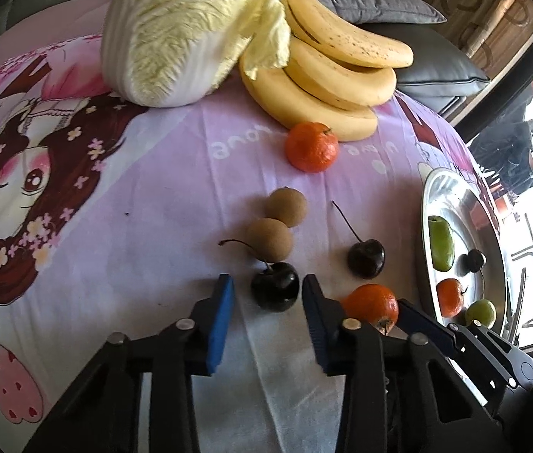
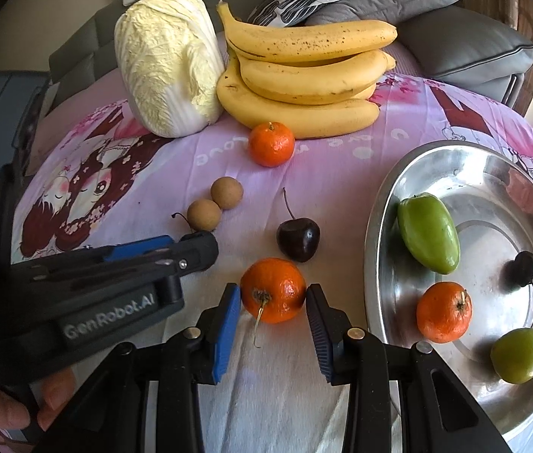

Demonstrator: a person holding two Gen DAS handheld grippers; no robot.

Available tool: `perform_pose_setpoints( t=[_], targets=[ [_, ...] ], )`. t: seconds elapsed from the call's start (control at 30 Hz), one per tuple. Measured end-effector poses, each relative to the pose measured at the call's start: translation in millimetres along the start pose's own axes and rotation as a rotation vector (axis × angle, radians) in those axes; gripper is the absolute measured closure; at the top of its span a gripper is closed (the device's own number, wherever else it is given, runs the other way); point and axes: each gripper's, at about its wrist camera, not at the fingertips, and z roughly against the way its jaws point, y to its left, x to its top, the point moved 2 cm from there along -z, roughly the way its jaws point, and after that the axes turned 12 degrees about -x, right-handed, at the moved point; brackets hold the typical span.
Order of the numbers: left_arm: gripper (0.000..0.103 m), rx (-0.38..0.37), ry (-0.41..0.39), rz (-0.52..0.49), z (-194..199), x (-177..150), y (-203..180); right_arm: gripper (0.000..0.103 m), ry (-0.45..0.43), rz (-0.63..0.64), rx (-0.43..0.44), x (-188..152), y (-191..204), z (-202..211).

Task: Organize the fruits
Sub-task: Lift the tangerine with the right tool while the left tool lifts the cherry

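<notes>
Left wrist view: left gripper [image 1: 268,294] fingers straddle cherry [image 1: 274,290], gaps both sides, stem pointing away. Right gripper [image 2: 273,304] clamped on tangerine [image 2: 273,290], stem toward camera, near tray [image 2: 379,226].

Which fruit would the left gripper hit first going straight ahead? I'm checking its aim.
Probably the dark cherry already sitting between the left gripper's fingers; beyond it lie two brown longans.

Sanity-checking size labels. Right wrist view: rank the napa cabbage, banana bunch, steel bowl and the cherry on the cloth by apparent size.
1. steel bowl, though nearness to the camera inflates it
2. banana bunch and napa cabbage: too alike to rank
3. cherry on the cloth, plainly smallest
</notes>
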Motion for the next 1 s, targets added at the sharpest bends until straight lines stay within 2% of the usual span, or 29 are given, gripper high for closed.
perform_pose_setpoints(
  t=[0.07,0.17,0.6,1.0],
  targets=[
    [0.069,-0.002,-0.001,0.001,-1.1,-0.2,-0.3,0.064,0.001,0.001,-0.001,0.1,0.3,-0.1],
    [0.076,-0.010,-0.006,0.006,0.1,0.0,0.6,0.064,0.004,0.002,0.001,0.0,0.2,-1.1],
    [0.076,-0.019,-0.007,0.019,3.8,-1.6,2.0,0.064,0.028,-0.001,-0.001,-0.7,2.1,-12.8],
    [0.076,-0.008,-0.026,0.046,10.4,0.6,8.0,0.062,-0.007,0.009,-0.011,4.1,3.7,-12.5]
  ],
)
